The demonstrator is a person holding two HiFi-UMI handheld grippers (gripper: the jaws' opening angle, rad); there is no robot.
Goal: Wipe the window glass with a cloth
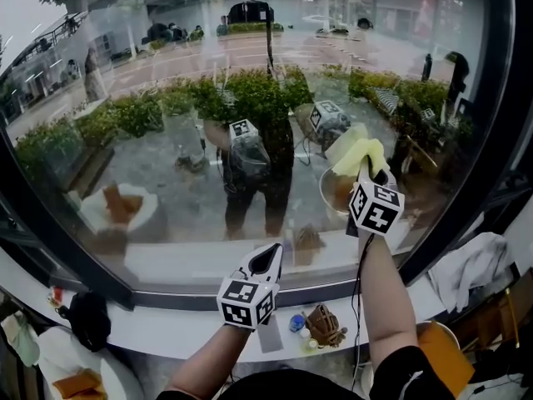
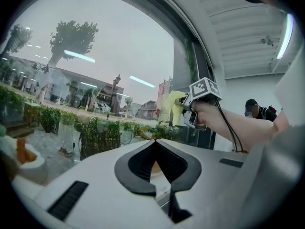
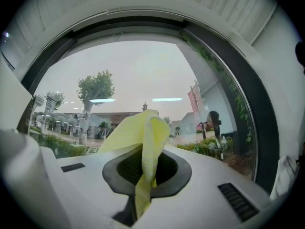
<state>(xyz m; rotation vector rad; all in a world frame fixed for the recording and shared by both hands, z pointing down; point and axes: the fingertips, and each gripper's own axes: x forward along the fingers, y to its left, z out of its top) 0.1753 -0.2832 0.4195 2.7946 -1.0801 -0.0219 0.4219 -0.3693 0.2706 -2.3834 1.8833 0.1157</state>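
Left gripper [image 1: 268, 262] nearest, low over the sill [image 1: 166, 323], jaws closed tip to tip with nothing between them. Window glass [image 1: 150, 98] ahead. Further right, right gripper [image 1: 370, 173] raised, jaws clamped on yellow cloth [image 1: 356, 152]. Cloth bunches above the jaw tips, up at the glass, right of centre.

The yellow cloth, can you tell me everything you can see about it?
The yellow cloth is pale lemon and looks soft and thin, like a dusting rag. It is crumpled into loose folds. The right gripper is shut on it: its black fingers pinch the middle, a big bunch puffs up past them and a narrow strip hangs down through the gap. It is held high at the window glass. Whether it actually touches the glass cannot be told.
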